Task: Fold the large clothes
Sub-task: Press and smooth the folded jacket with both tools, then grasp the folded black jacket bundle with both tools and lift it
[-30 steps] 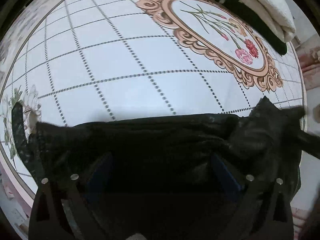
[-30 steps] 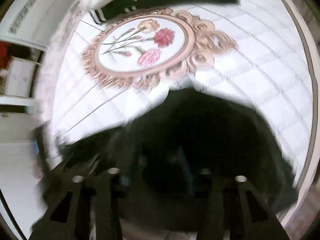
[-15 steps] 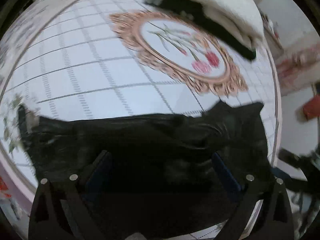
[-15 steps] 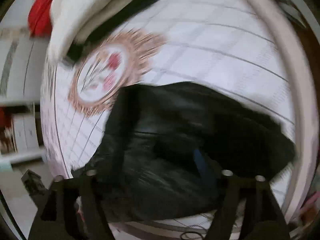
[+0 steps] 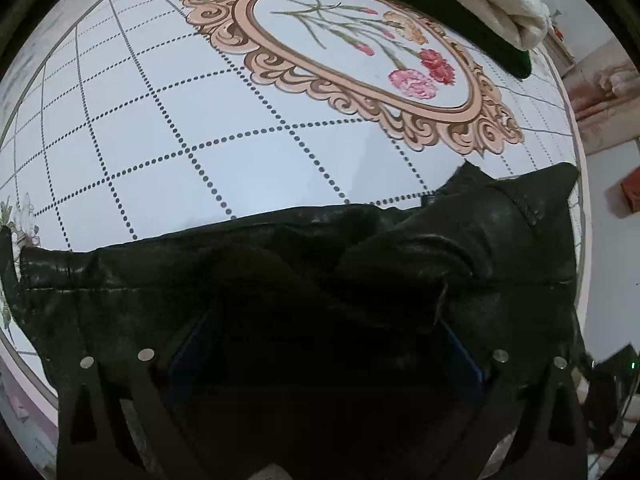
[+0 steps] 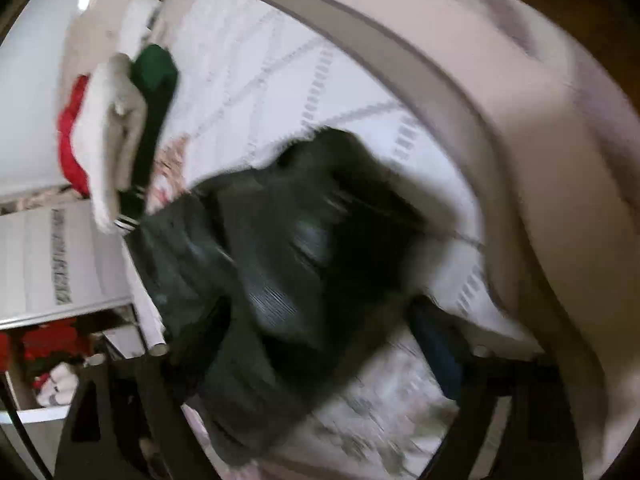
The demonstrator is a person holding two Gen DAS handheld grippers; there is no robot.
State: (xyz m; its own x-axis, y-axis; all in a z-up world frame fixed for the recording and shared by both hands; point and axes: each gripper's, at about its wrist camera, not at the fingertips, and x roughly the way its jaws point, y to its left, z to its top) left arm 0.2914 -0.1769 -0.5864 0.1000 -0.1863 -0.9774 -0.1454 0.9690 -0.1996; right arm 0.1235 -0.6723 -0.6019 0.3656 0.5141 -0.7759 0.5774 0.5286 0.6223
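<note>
Left wrist view shows my left gripper spread wide, its blue-padded fingers set far apart over the black jacket; the dark, shiny cloth swallows the finger edges, so I cannot tell whether they touch it or merely hang above it. That garment lies bunched along the near edge of the round table, a collar-like corner poking up on the right. Right wrist view is badly smeared: my right gripper also looks spread, one blue pad showing, but whether it grips the jacket I cannot tell. Farther out, the tabletop has a dotted grid and an ornate oval flower medallion. A stack of folded clothes, white over dark green, sits at the far edge, cut off by the frame.
</note>
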